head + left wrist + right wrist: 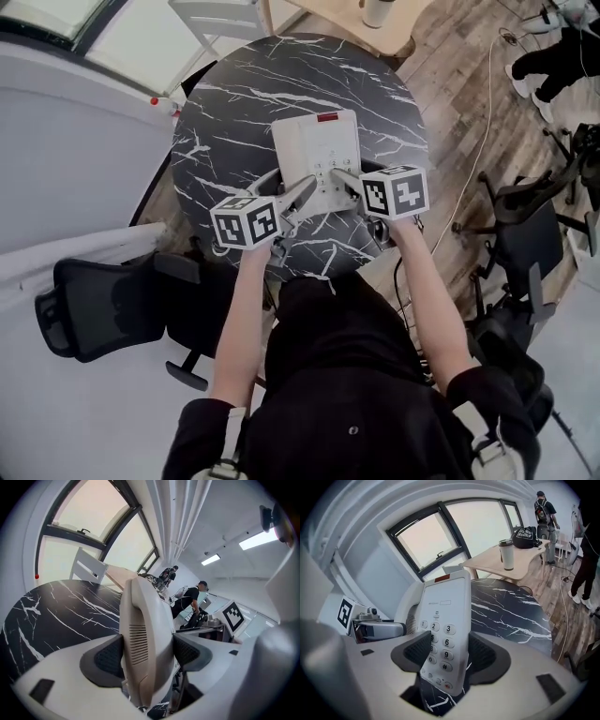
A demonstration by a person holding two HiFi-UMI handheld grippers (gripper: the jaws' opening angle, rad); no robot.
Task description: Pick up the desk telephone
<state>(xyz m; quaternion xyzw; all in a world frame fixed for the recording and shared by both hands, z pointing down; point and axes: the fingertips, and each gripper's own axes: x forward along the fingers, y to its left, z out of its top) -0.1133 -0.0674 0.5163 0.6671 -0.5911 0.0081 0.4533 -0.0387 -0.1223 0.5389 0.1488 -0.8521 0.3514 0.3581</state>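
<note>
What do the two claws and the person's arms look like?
Both the left claw and the right claw have pale grey bodies with dark grey, dimpled pads. Each carries a white cube printed with black square markers. The person wears a black top; its sleeves end above the elbows.

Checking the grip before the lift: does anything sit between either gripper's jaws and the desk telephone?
Nothing visible. The left gripper clamps the desk telephone at its handset side, the right gripper at its keypad edge.
</note>
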